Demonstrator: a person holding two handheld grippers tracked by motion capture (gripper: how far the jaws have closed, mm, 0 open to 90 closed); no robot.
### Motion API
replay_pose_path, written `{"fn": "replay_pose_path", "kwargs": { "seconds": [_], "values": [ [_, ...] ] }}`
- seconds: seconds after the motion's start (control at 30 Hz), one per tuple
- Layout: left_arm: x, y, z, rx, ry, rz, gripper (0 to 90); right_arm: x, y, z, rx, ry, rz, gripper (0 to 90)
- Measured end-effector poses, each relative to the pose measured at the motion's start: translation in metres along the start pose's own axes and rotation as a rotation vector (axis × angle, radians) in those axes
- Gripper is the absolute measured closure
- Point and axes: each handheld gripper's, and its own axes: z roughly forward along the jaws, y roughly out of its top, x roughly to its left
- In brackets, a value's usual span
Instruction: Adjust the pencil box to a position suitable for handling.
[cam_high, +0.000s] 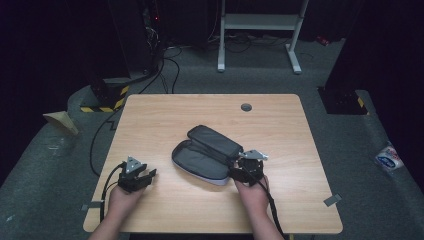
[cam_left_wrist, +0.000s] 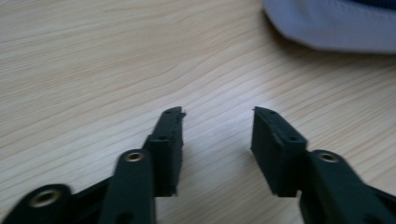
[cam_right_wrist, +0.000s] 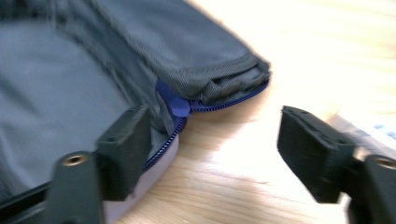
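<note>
Working the zipper on the grey pouch (cam_high: 209, 154), which lies open near the middle of the table (cam_high: 165, 112), lid half folded back toward the far side. The zip is undone along the long edge; the blue tab (cam_right_wrist: 179, 107) sits at the near corner where the two halves meet. So the opening looks done, or the closing not yet begun — which of the two I can't tell from this. Whatever is meant for the inside, nothing shows in the pouch as far as the blurred view lets me judge.

My right gripper (cam_high: 244, 170) is at the pouch's near right corner, jaws spread wide and holding nothing, one jaw over the lower edge of the pouch, the other over bare wood, the zipper tab just ahead between them. Hand low, wrist straight, pointing away from me.

My left gripper (cam_high: 145, 176) rests near the left front of the table, apart from the pouch, jaws parted and empty, aimed across the wood toward the pouch's pale rim (cam_left_wrist: 336, 28).
</note>
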Motion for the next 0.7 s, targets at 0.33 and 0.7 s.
{"fn": "replay_pose_path", "kwargs": {
  "seconds": [0.33,0.7],
  "values": [
    [-0.022,0.034,0.022,-0.066,0.040,-0.005,75.3,-0.006,-0.029,-0.035,-0.059,0.056,-0.028,56.3],
    [-0.054,0.032,0.027,-0.020,-0.104,0.037,78.0,-0.008,-0.041,-0.022,0.017,0.061,-0.040,59.1]
  ]
}}
